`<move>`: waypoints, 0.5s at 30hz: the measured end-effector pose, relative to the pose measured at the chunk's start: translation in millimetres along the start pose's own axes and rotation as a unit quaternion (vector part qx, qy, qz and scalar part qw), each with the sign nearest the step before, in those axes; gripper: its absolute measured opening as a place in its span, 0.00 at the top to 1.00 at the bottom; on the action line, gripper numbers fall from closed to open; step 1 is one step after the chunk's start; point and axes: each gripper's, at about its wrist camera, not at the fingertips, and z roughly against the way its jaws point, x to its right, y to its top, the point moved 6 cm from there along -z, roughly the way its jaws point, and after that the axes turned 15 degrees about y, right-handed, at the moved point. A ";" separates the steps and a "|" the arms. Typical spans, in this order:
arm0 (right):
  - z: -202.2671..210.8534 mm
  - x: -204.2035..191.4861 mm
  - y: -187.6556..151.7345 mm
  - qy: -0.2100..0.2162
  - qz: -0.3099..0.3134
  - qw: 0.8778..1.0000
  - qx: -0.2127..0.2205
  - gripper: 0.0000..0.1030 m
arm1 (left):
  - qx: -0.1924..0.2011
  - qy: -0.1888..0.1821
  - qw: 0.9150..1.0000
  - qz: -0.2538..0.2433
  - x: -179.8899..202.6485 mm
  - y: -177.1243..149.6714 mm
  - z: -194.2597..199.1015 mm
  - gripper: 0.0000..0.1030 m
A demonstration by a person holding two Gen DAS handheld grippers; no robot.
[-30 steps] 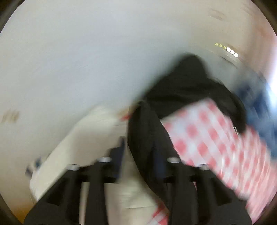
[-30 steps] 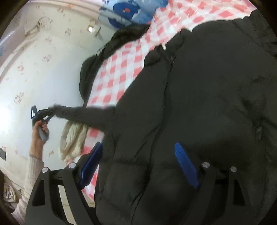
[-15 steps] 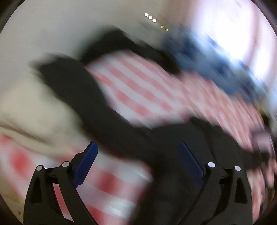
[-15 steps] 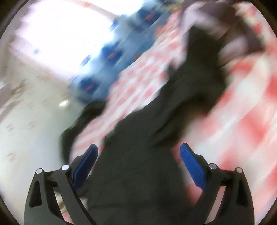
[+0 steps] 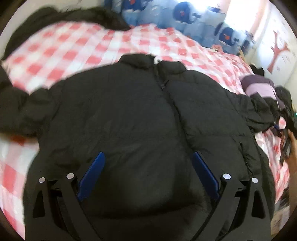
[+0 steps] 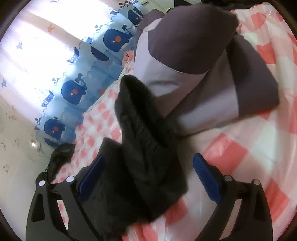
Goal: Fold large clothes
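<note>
A black puffer jacket [image 5: 130,115] lies front up, zipped, on a bed with a pink-and-white checked cover [image 5: 92,46]. My left gripper [image 5: 148,153] hangs open over the jacket's lower body, nothing pinched between its blue pads. The jacket's right sleeve [image 6: 141,133] stretches toward a folded purple garment [image 6: 194,55]. My right gripper [image 6: 149,156] straddles that sleeve; its jaws are closing with the sleeve between them, and the pads stand clear of the fabric. At the right edge of the left wrist view a hand [image 5: 291,148] carries the right gripper by the sleeve end.
A blue curtain with whale prints [image 6: 74,90] hangs along the far side of the bed under a bright window. Another black garment [image 5: 83,16] lies at the back left of the bed. A pale wall is at the left.
The left gripper let go of the raised black sleeve, opened wide and dropped over the jacket's body. The right gripper swung from the jacket's body out to the right sleeve.
</note>
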 end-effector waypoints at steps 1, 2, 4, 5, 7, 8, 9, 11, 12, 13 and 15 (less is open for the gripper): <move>-5.8 1.1 1.5 0.005 -0.008 1.000 -0.008 0.65 | -0.005 -0.005 1.000 0.019 -6.3 2.2 -2.8 0.12; -9.2 0.5 2.9 0.010 -0.011 1.000 -0.010 0.82 | -0.003 -0.010 1.000 0.030 -8.5 2.9 -2.1 0.12; -12.4 -8.5 5.3 0.024 0.002 1.000 -0.017 0.86 | 0.017 -0.016 0.999 0.035 -9.1 10.2 2.3 0.12; -10.1 -22.6 7.2 0.038 0.020 0.999 -0.018 0.87 | 0.027 -0.009 0.999 0.032 -8.5 9.9 4.9 0.12; -2.8 -49.2 16.5 0.070 0.051 0.996 -0.008 0.87 | 0.033 -0.004 0.999 0.027 -5.7 12.7 5.1 0.12; 6.4 -65.9 26.2 0.090 0.069 0.994 0.007 0.87 | 0.035 -0.007 0.999 0.025 -3.7 12.4 5.7 0.12; 18.5 -81.2 38.8 0.111 0.082 0.990 0.027 0.88 | 0.034 -0.007 0.999 0.025 -2.5 11.6 5.3 0.12; 44.4 -102.4 64.1 0.147 0.091 0.982 0.073 0.88 | 0.027 -0.007 0.999 0.024 -1.0 10.3 2.8 0.12; 61.1 -111.5 79.2 0.163 0.093 0.977 0.101 0.88 | 0.022 -0.008 0.999 0.023 -0.2 8.9 0.0 0.12; 76.0 -116.4 92.8 0.166 0.096 0.973 0.125 0.88 | 0.019 -0.006 1.000 0.023 -0.3 7.9 -1.6 0.12; 89.4 -113.4 110.5 0.145 0.099 0.974 0.141 0.88 | 0.014 -0.003 1.000 0.027 -0.7 6.6 -5.0 0.12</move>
